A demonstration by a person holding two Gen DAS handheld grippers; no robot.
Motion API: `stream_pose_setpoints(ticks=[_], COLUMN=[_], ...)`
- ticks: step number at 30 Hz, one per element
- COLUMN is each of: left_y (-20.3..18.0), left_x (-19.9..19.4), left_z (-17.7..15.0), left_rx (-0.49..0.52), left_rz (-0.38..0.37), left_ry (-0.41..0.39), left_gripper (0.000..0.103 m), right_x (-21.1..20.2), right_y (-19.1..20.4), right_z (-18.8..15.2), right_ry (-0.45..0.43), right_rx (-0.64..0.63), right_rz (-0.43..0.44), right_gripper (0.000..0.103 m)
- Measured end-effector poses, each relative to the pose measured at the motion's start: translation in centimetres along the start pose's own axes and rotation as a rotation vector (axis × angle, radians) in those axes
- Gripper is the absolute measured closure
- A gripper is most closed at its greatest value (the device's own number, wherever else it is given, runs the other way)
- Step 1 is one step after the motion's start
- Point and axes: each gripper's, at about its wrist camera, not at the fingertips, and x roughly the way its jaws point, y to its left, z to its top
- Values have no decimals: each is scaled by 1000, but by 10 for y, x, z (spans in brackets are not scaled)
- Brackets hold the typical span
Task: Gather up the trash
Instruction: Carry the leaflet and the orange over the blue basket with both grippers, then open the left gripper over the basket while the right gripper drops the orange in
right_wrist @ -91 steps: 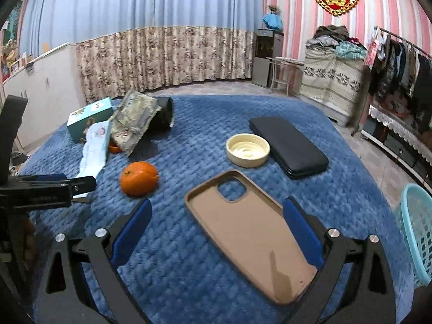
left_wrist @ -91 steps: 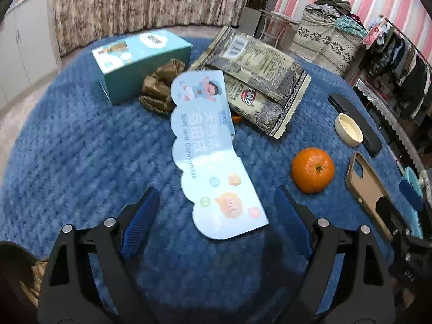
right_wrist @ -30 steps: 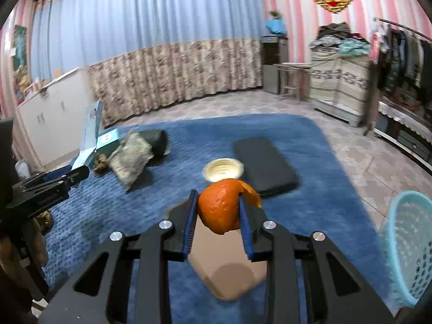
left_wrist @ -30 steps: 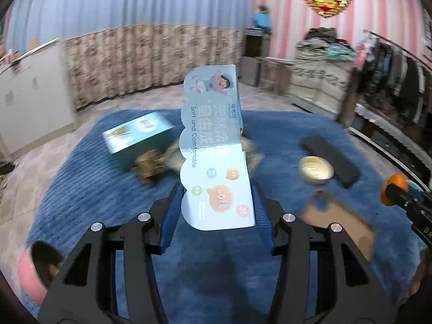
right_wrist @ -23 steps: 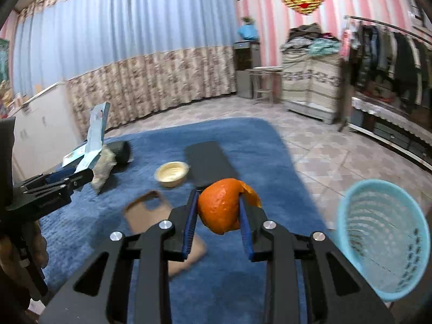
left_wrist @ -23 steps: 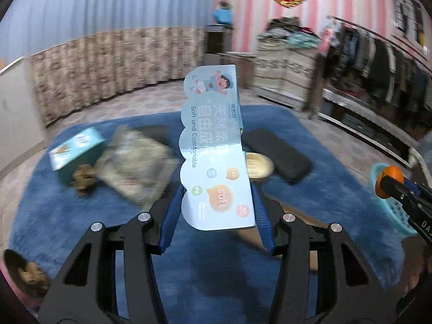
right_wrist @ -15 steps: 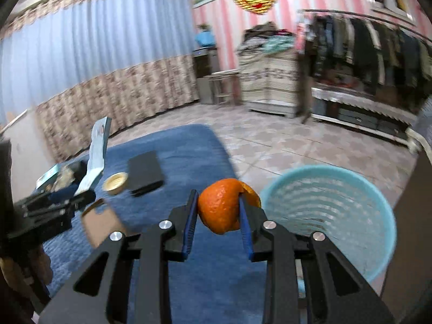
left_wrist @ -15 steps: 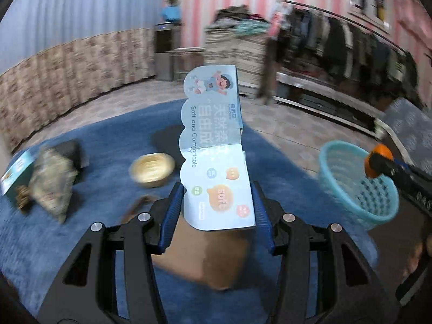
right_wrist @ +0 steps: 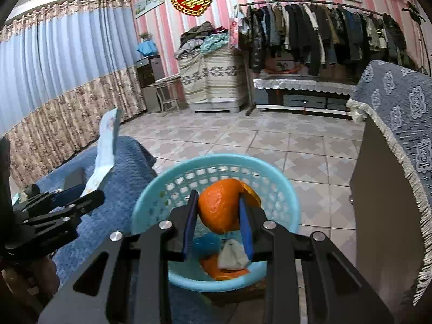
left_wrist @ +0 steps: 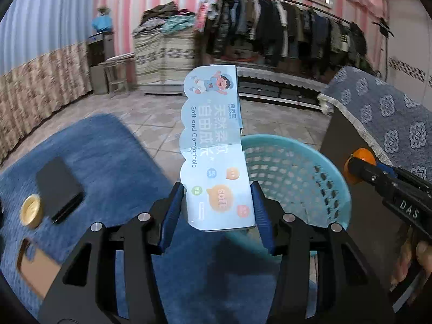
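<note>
Two hand-held grippers are carrying rubbish to a light blue plastic basket (right_wrist: 280,189) that stands on the tiled floor just beside the edge of a blue quilted blanket (left_wrist: 108,156). The right gripper (right_wrist: 217,216) is clamped on an orange peel (right_wrist: 221,205), its blue pads pressing both sides of the peel, and in its own view the peel sits in front of the basket's open mouth, so it appears to be above or very near it. In the bottom of the basket lie scraps: more orange peel and a pale crumpled piece. The left gripper (left_wrist: 218,205) is closed on the lower end of a long pale blue cardboard packaging card (left_wrist: 213,148) with cloud-shaped edges and a cartoon child printed at the top; the card stands up from the jaws, with the basket (left_wrist: 297,167) behind and to its right. On the blanket, well away, lie a black case (left_wrist: 58,186), a cream round lid (left_wrist: 31,210) and a tan phone case (left_wrist: 35,270). The step in hand looks like delivery to the basket. The next move calls for each gripper to be centred over the rim before its jaws part, the tall card tipped downward so it falls inside.
</note>
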Motion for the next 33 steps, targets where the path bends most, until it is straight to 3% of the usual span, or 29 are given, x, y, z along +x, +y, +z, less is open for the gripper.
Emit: stream_pose_setpoints(ticks=[7,9,11,16,19,25,32,33], left_y=[-37,-40,-39,-10,12,48,76,79], left_x=[29,32,32,31,25,4,-20,-23], left_z=[14,15,17,15,13,4,-1,-1], left_rx=[77,89,83,18,-50,-146,-146,-149], left_rz=[-55,-50,-42,-13,14,76,161,163], left_ry=[14,19,9,36,36,23,0,1], left_gripper=[53,35,24,23,15,13,12,12], right_x=[6,8,11,17,22,38,69,72], right_y=[-25,-31,-35,-32,-27,0,28,29], right_z=[0,-2,-3,-7,-10,-6,-3,-2], right_ry=[8,13,18,34,36,37,85,95], right_rx=[26,36,43,47,42,7,-24,-27], right_rz=[-18,-21,-23,-16,-12,14,19,20], right_gripper=[74,74,74,74,74,74,70,64])
